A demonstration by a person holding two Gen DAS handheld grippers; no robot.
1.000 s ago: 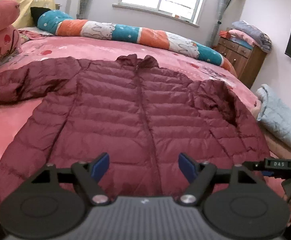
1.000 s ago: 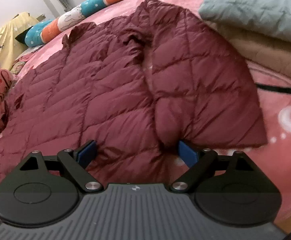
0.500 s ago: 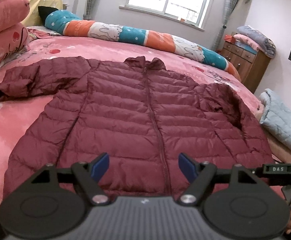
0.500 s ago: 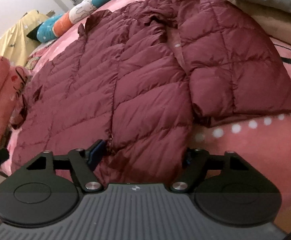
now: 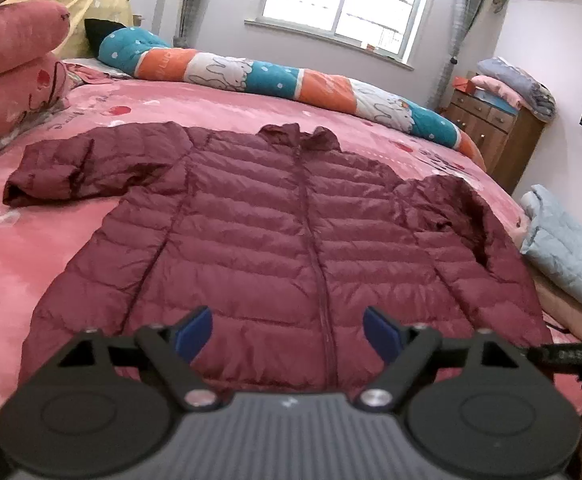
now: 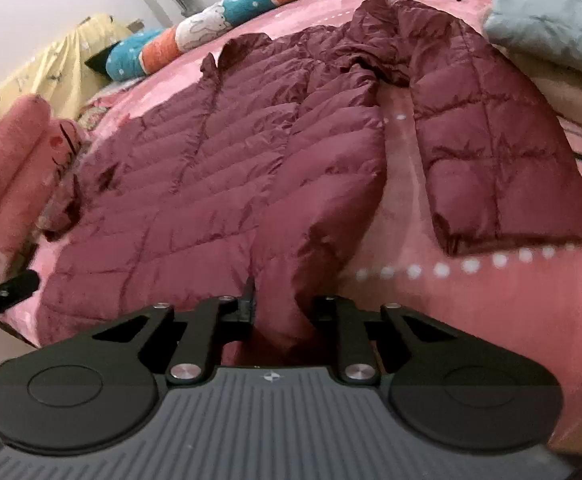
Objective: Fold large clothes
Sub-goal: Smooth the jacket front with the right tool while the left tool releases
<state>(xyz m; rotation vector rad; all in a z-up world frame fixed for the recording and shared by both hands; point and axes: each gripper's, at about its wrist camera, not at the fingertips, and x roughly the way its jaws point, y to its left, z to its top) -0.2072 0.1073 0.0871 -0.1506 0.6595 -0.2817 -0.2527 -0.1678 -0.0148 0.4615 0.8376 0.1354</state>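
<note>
A maroon quilted jacket (image 5: pixel 291 240) lies front up on the pink bed (image 5: pixel 19 248), zipped, with its collar at the far end. Its left sleeve (image 5: pixel 83 160) stretches out sideways; the other sleeve (image 6: pixel 491 140) lies beside the body. My left gripper (image 5: pixel 287 330) hovers over the middle of the near hem, its jaws opening with nothing between them. At the hem's right corner my right gripper (image 6: pixel 283 308) is shut on a bunched fold of the jacket (image 6: pixel 219 160), which rises slightly between the fingers.
A long blue, orange and white bolster (image 5: pixel 275 76) lies across the far side. Pink pillows (image 5: pixel 7 80) are stacked at the left. A light blue quilted garment (image 5: pixel 571 248) sits at the bed's right edge, and a wooden dresser (image 5: pixel 491 132) stands behind it.
The right gripper closed from wide open onto the jacket's hem corner and drew it up a little. The left gripper's jaws spread slightly wider.
</note>
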